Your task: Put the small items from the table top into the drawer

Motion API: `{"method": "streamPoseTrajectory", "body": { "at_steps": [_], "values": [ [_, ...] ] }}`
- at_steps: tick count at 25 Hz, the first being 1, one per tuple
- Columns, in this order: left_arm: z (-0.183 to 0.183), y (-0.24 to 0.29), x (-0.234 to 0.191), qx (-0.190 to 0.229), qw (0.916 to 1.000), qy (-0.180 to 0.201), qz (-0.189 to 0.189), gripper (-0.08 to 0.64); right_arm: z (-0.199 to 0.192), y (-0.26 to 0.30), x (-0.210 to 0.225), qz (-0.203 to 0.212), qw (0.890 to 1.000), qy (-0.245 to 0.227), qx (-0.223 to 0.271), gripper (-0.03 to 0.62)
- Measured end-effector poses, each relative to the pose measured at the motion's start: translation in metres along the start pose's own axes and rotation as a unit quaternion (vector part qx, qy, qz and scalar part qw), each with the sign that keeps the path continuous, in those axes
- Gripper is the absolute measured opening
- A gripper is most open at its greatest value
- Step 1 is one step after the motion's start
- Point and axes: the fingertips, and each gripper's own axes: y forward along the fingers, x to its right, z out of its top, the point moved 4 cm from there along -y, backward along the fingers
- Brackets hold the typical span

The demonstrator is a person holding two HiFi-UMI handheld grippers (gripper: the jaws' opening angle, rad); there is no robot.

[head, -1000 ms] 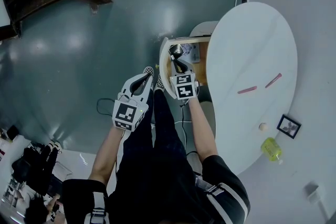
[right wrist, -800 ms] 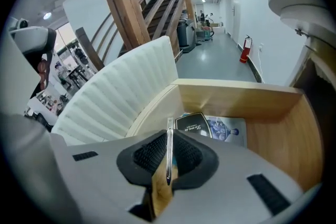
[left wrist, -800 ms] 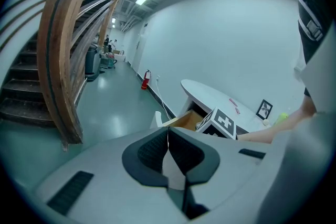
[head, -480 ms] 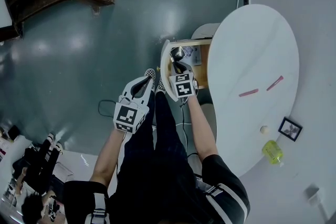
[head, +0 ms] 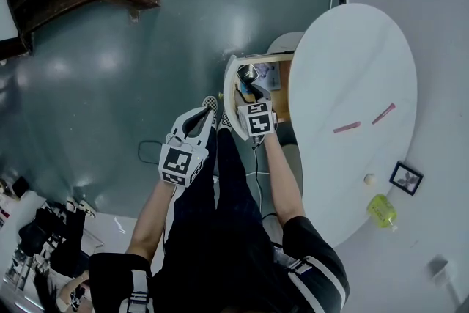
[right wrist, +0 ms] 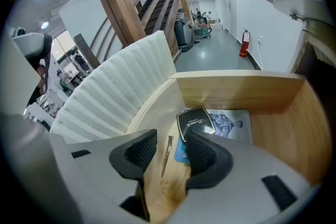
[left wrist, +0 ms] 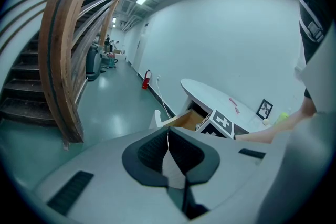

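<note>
Left tool (left wrist: 168, 132) hangs clenched and empty beside the leg. Right tool (right wrist: 169, 140), its ribbed black pads (right wrist: 139, 152) just spreading, stands released over the open drawer (right wrist: 241, 93). A slim strip (right wrist: 166, 157), perhaps a pen, lies free on the pale wood floor below the gap, beside a glossy black card (right wrist: 196, 122) on a blue leaflet (right wrist: 231, 124). Best to lift straight up, clear of the wooden wall, pads wide. Beyond, the smooth white oval table (head: 352, 62) bears two pink sticks (head: 345, 126) mid-table, with a small ball (head: 368, 178), yellow bottle (head: 381, 210) and frame (head: 404, 177) by its right edge.
</note>
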Motion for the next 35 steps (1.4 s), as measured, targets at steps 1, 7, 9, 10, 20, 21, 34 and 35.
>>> {"method": "streamPoseTrajectory", "body": {
  "at_steps": [1, 7, 9, 10, 20, 21, 34, 35],
  "values": [
    [0.000, 0.000, 0.000, 0.000, 1.0000, 0.000, 0.000, 0.020, 0.001, -0.001, 0.000, -0.001, 1.000, 0.000, 0.001, 0.169],
    [0.005, -0.006, 0.006, 0.004, 1.0000, 0.006, -0.003, 0.020, 0.005, -0.012, 0.000, -0.016, 1.000, -0.001, 0.014, 0.169],
    [0.009, -0.009, 0.009, 0.006, 0.9999, 0.009, -0.003, 0.020, 0.008, -0.020, 0.000, -0.017, 1.000, -0.001, 0.022, 0.167],
    [0.011, -0.011, 0.010, 0.007, 0.9999, 0.010, -0.004, 0.020, 0.010, -0.025, -0.001, -0.017, 1.000, -0.001, 0.026, 0.167],
    [0.047, -0.033, 0.024, 0.030, 0.9990, 0.032, -0.009, 0.020, 0.038, -0.083, -0.009, -0.046, 0.995, 0.001, 0.084, 0.069],
    [0.051, -0.035, 0.026, 0.033, 0.9988, 0.035, -0.010, 0.020, 0.042, -0.090, -0.011, -0.048, 0.995, 0.000, 0.092, 0.063],
    [0.118, -0.081, 0.055, 0.079, 0.9933, 0.082, -0.020, 0.020, 0.102, -0.203, -0.038, -0.072, 0.977, -0.020, 0.200, 0.038],
    [0.123, -0.085, 0.059, 0.082, 0.9927, 0.086, -0.020, 0.020, 0.105, -0.213, -0.040, -0.074, 0.975, -0.021, 0.207, 0.038]
  ]
}}
